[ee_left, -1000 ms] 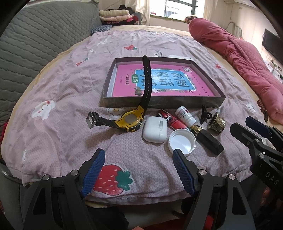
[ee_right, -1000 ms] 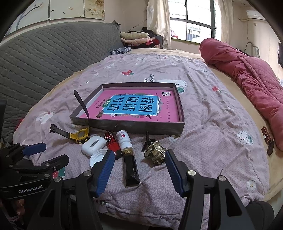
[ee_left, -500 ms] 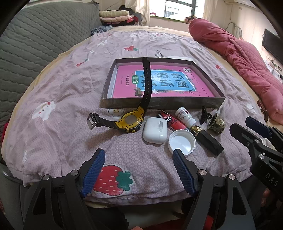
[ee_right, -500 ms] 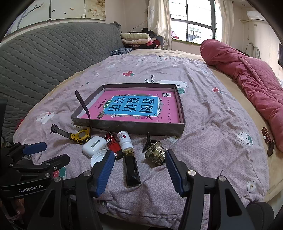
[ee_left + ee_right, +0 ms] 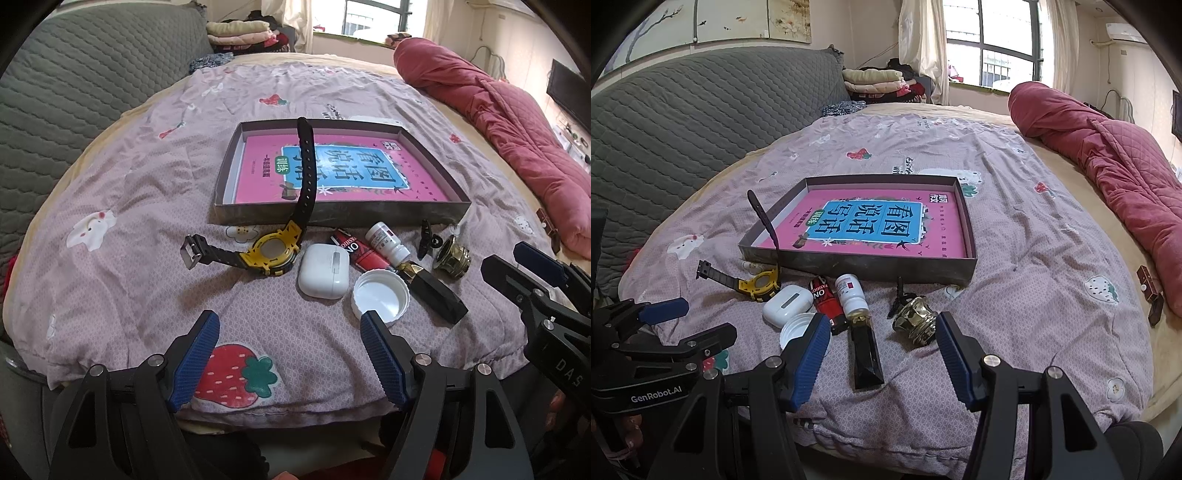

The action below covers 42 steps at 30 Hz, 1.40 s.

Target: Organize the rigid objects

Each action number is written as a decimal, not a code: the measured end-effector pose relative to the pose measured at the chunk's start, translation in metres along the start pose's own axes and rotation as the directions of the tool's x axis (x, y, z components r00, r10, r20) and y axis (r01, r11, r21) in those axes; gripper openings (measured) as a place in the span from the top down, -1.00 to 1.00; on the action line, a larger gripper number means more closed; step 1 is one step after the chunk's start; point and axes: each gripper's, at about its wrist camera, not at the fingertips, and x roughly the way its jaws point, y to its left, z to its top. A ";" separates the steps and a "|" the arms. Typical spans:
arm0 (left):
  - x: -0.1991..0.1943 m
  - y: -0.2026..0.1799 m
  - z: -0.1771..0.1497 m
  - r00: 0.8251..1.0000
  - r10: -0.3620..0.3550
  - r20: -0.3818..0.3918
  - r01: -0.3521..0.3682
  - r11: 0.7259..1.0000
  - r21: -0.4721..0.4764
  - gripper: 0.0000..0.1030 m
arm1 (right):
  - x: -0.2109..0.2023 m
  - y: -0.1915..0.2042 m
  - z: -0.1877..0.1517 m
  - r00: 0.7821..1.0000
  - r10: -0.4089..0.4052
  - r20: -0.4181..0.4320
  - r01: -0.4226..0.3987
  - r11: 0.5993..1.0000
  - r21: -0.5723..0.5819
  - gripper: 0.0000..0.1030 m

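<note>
A shallow grey box (image 5: pixel 332 216) (image 5: pixel 857 264) holding a pink book lies on the bed. Along its near wall lie a yellow-and-black watch (image 5: pixel 271 253) (image 5: pixel 759 284) with one strap propped on the box, a white earbud case (image 5: pixel 324 271) (image 5: pixel 786 304), a white lid (image 5: pixel 380 297) (image 5: pixel 794 328), a red tube (image 5: pixel 358 253) (image 5: pixel 825 302), a small white bottle (image 5: pixel 386 240) (image 5: pixel 851 295), a black prism-shaped bottle (image 5: pixel 436 291) (image 5: pixel 866 354), a black clip (image 5: pixel 426 242) (image 5: pixel 899 299) and a brass knob (image 5: pixel 452 258) (image 5: pixel 914 321). My left gripper (image 5: pixel 290 350) is open and empty near the bed's front edge. My right gripper (image 5: pixel 881 350) is open and empty before the black bottle and knob.
A lilac printed sheet (image 5: pixel 147 206) covers the bed. A grey quilted headboard (image 5: pixel 683 133) stands on the left. A rolled red quilt (image 5: pixel 1115 173) lies along the right. A small brown item (image 5: pixel 1150 291) lies at the right bed edge. Folded clothes (image 5: pixel 875 83) are stacked at the back.
Both grippers have drifted very slightly; the objects have not moved and both grippers stay open.
</note>
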 end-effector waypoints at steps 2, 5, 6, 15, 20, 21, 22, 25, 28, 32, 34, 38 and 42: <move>0.000 0.000 0.000 1.000 0.000 -0.001 0.000 1.000 0.000 -0.54 | 0.001 0.000 0.000 1.000 0.000 -0.002 0.000 1.000 0.001 -0.14; 0.000 0.000 0.000 1.000 -0.001 -0.001 0.001 1.000 -0.001 -0.54 | 0.001 0.000 0.000 1.000 0.001 -0.001 -0.001 1.000 0.002 -0.14; 0.000 0.000 0.000 1.000 0.001 -0.001 -0.001 1.000 0.000 -0.55 | 0.001 0.000 0.000 1.000 0.002 -0.002 -0.002 1.000 0.002 -0.14; 0.007 0.005 -0.001 1.000 0.011 -0.009 -0.011 1.000 -0.013 -0.55 | 0.001 -0.002 -0.001 1.000 -0.001 -0.004 0.001 1.000 0.011 -0.14; 0.010 0.017 0.001 1.000 0.023 -0.014 -0.023 0.999 -0.041 -0.54 | 0.004 -0.009 -0.001 1.000 -0.005 -0.010 0.005 1.000 0.028 -0.14; 0.011 0.020 0.002 1.000 0.025 -0.016 -0.026 0.998 -0.049 -0.55 | 0.004 -0.011 -0.001 1.000 -0.003 -0.010 0.004 1.000 0.031 -0.14; 0.013 0.024 0.002 0.999 0.026 -0.019 -0.027 0.998 -0.058 -0.55 | 0.004 -0.012 -0.001 1.000 -0.006 -0.010 0.006 0.999 0.032 -0.14; 0.017 0.032 0.004 0.999 0.029 -0.024 -0.031 0.997 -0.077 -0.54 | 0.006 -0.016 -0.001 1.000 -0.009 -0.014 0.009 0.999 0.041 -0.14; 0.022 0.042 0.006 0.999 0.030 -0.023 -0.031 0.996 -0.089 -0.54 | 0.008 -0.019 -0.001 1.000 -0.012 -0.017 0.013 0.999 0.049 -0.14; 0.030 0.052 0.008 0.999 0.020 -0.029 -0.023 0.994 -0.105 -0.55 | 0.010 -0.022 -0.002 1.000 -0.007 -0.026 0.008 0.998 0.058 -0.14; 0.033 0.056 0.009 0.999 0.015 -0.029 -0.018 0.993 -0.116 -0.55 | 0.011 -0.022 -0.002 1.000 -0.005 -0.030 0.007 0.998 0.055 -0.14; 0.037 0.063 0.011 1.000 0.003 -0.025 -0.007 0.990 -0.142 -0.55 | 0.015 -0.019 -0.004 0.999 0.004 -0.039 -0.002 0.999 0.045 -0.14; 0.042 0.068 0.013 0.999 -0.021 -0.025 0.017 0.985 -0.172 -0.54 | 0.018 -0.017 -0.006 0.999 0.014 -0.048 -0.012 0.999 0.038 -0.14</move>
